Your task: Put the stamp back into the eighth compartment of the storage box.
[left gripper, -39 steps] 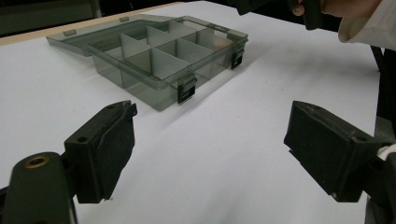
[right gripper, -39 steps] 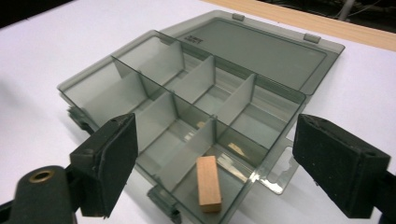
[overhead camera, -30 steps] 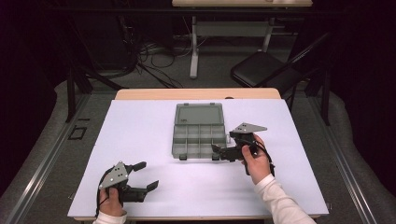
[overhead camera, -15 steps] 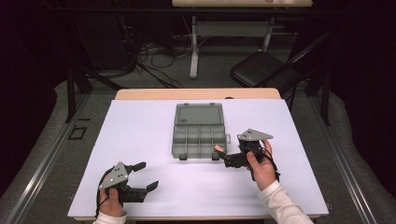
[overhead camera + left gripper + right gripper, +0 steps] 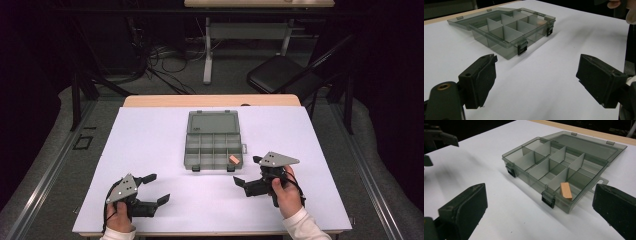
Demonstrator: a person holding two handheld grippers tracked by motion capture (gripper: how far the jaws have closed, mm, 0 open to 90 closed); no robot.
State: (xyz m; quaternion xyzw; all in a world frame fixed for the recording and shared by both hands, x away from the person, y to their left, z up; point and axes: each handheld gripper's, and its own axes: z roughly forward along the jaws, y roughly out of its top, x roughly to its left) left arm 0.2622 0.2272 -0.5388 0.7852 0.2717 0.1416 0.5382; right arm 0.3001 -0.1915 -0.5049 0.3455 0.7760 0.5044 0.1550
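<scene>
We see the open box (image 5: 214, 145) lying mid-desk (image 5: 150, 145), lid flat behind its compartments. A small orange block (image 5: 233, 159) sits in the near right corner compartment. Our right hand-held gripper (image 5: 247, 174), jaws apart and holding nothing, rests on the desk just beside that corner. Our left hand-held gripper (image 5: 155, 189), jaws likewise apart, lies near the front edge, well apart from the box.
</scene>
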